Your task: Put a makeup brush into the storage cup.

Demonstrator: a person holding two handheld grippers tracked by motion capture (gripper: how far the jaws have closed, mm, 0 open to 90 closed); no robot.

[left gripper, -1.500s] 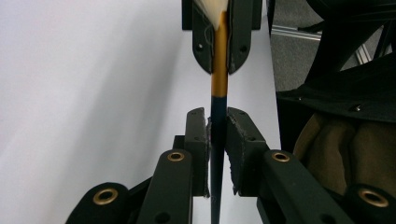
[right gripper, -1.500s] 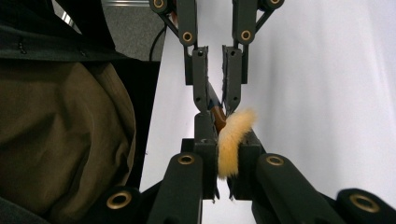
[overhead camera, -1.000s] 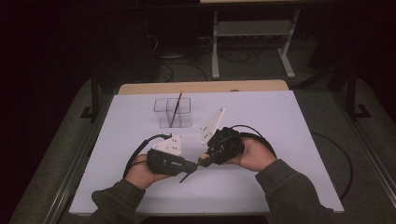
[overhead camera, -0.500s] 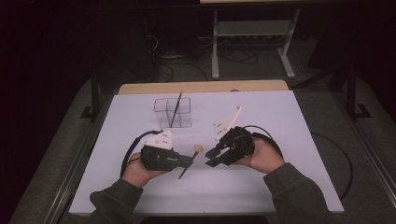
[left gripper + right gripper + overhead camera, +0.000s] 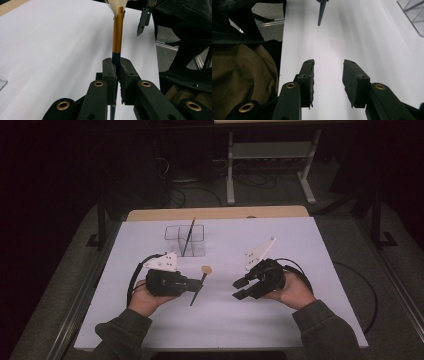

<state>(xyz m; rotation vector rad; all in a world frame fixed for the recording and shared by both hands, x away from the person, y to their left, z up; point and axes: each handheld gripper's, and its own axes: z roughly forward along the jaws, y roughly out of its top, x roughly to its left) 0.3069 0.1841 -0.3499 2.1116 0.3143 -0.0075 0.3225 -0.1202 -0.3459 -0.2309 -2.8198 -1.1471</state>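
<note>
Here, left gripper [image 5: 116, 72] clamps one brush [image 5: 117, 37]; right gripper [image 5: 328, 75], just opening, grips nothing; one clear holder [image 5: 186, 240]

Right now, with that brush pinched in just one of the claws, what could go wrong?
The left gripper holds the brush by its thin handle alone, so it might pivot or slip. The right gripper, whose jaws have just been opening, is empty and offers no support. The clear organizer already holds a tilted stick, which the brush could knock if carried there.
</note>
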